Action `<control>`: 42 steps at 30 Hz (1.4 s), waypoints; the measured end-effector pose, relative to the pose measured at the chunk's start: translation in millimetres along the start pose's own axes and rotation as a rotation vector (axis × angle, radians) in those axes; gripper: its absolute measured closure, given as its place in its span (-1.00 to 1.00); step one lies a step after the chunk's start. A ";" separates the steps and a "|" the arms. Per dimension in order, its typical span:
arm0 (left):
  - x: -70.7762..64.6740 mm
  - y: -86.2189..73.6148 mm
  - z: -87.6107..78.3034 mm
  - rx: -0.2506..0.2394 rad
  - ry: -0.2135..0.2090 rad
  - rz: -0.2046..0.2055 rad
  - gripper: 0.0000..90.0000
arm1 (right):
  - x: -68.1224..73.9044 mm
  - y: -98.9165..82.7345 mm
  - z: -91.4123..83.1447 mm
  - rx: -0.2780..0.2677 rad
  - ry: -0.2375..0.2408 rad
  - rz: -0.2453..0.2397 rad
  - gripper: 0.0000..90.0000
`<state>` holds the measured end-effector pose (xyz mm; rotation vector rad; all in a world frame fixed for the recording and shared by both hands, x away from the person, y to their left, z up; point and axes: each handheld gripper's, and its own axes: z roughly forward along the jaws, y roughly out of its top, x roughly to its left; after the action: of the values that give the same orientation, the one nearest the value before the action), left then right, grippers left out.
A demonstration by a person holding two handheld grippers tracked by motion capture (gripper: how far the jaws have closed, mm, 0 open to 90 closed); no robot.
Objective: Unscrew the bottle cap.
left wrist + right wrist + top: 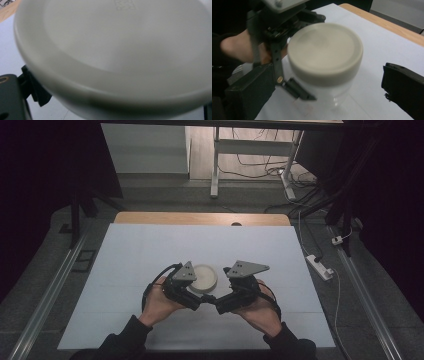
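The left tongs (pixel 199 301) are reaching in against a clear jar (pixel 332 97), their black jaws sitting at either side of it just under its cream lid (pixel 325 51); in the right gripper view one jaw is pressing along the jar's wall, so they are gripping the jar. In the left gripper view the lid (pixel 120 50) is looming very close and blurred. The right tongs (pixel 220 306) are standing spread wide, their jaws well apart on either side of the jar and not touching it. The jar is standing upright on the white sheet (pixel 150 250) covering the table (pixel 200 218), near the table's middle, just ahead of both tongs.
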<state>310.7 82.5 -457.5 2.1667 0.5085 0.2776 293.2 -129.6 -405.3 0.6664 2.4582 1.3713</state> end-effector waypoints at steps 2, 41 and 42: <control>-0.8 0.3 -0.1 0.000 -0.001 0.003 -0.84 | 0.2 2.5 6.5 -0.001 0.000 0.001 -1.00; -1.1 0.1 -2.5 -0.014 -0.264 0.119 -0.84 | -24.2 5.6 27.5 -0.011 0.417 -0.143 -0.88; -0.4 0.1 -3.4 -0.019 -0.256 0.113 -0.84 | -24.2 5.6 27.5 -0.011 0.417 -0.143 -0.88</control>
<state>309.1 84.6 -455.3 2.1752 0.2383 0.0630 327.3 -118.9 -415.1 0.2075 2.7415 1.5960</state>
